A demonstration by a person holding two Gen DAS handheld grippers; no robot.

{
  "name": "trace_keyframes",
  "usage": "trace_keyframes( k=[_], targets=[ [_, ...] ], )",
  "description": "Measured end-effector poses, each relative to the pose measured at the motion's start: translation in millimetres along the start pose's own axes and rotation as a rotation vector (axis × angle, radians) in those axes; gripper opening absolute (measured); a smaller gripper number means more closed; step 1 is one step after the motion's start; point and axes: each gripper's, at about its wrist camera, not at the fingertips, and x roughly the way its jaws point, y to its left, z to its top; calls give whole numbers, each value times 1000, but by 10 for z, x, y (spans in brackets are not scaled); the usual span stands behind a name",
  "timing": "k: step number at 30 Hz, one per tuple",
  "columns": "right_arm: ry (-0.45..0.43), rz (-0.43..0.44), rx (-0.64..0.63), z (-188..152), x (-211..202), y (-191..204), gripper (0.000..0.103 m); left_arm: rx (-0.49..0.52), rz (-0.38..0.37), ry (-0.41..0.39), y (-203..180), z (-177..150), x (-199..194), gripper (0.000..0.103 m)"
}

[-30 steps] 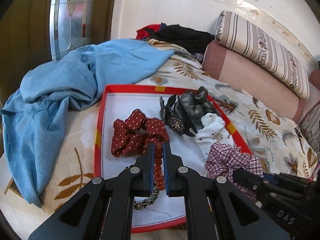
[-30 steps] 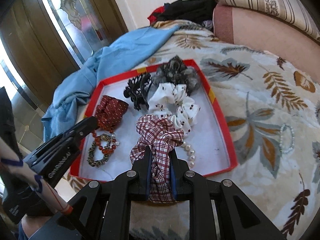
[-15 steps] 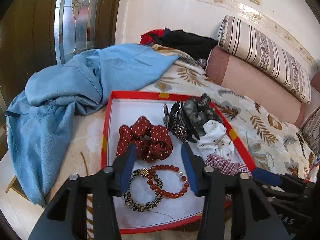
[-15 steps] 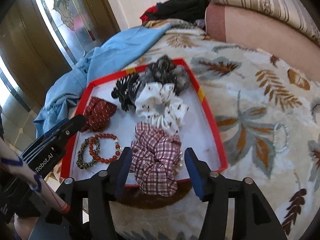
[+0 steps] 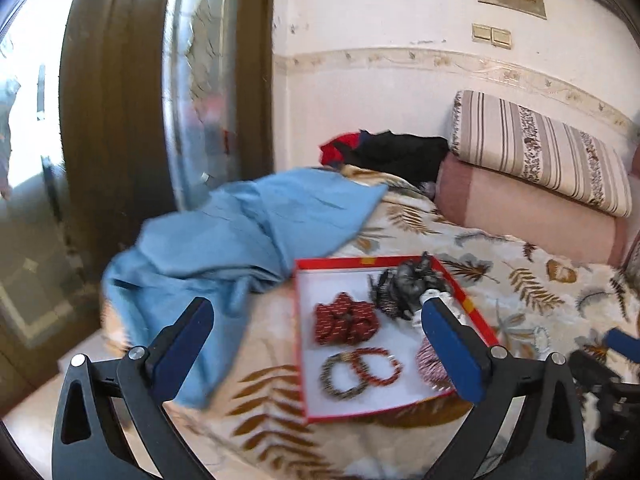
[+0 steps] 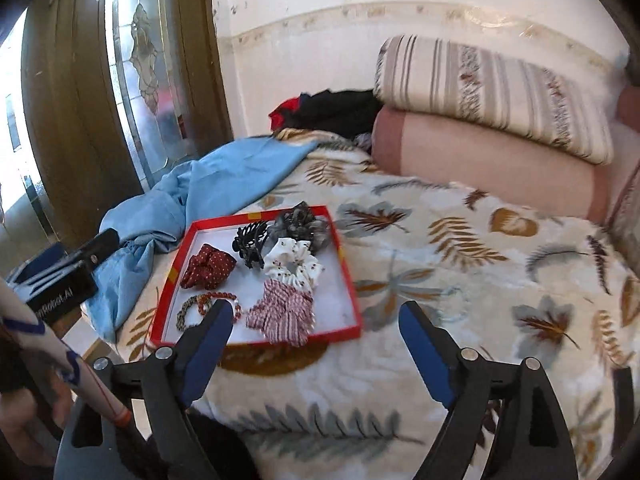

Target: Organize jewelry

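Note:
A red-rimmed tray [image 6: 354, 292] [image 5: 299, 332] lies on the leaf-print bedspread. In it lie a red dotted scrunchie [image 6: 208, 266] [image 5: 344, 322], a black claw clip [image 6: 250, 240], a grey scrunchie [image 6: 300, 222], a white scrunchie [image 6: 292, 266], a plaid scrunchie [image 6: 282, 314] [image 5: 430, 364], a red bead bracelet [image 5: 376, 366] and a leopard bracelet [image 5: 340, 376]. My left gripper [image 5: 316, 336] is wide open and empty, back from the tray. My right gripper [image 6: 316, 322] is wide open and empty, in front of the tray. A pearl bracelet [image 5: 540, 338] lies on the bedspread right of the tray.
A blue cloth [image 6: 208, 192] [image 5: 240, 248] lies bunched left of the tray. A pink bolster [image 6: 480, 164] and a striped cushion [image 6: 492, 92] line the wall. Dark clothes [image 6: 332, 110] lie at the back. A glazed wooden door [image 6: 120, 80] stands left.
Both grippers opened: the left let go of the red bead bracelet, the right of the plaid scrunchie, both now in the tray. Both grippers then pulled back and up.

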Motion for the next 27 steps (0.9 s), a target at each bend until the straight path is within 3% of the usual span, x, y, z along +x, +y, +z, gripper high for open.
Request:
trace_keyframes(
  k=[4,6,9,18,27],
  targets=[
    [-47,-41,-8,-164,-364,-15,93,45,88,75,23,-116,-184,103],
    [-58,-41,-13,-218,-460,-17,94,51,97,107,33,-199,-236,103],
    [-75,-51,-34,-266,-554,-7,94,72,167,112,51,-325,-340,103],
    [-49,6,-130,-449,-571,246,94,101,161,141,6,-380,-452,103],
    [-18,16,-132,-486,-530,262,94,110,166,196,-15,-444,-330,103]
  ],
)
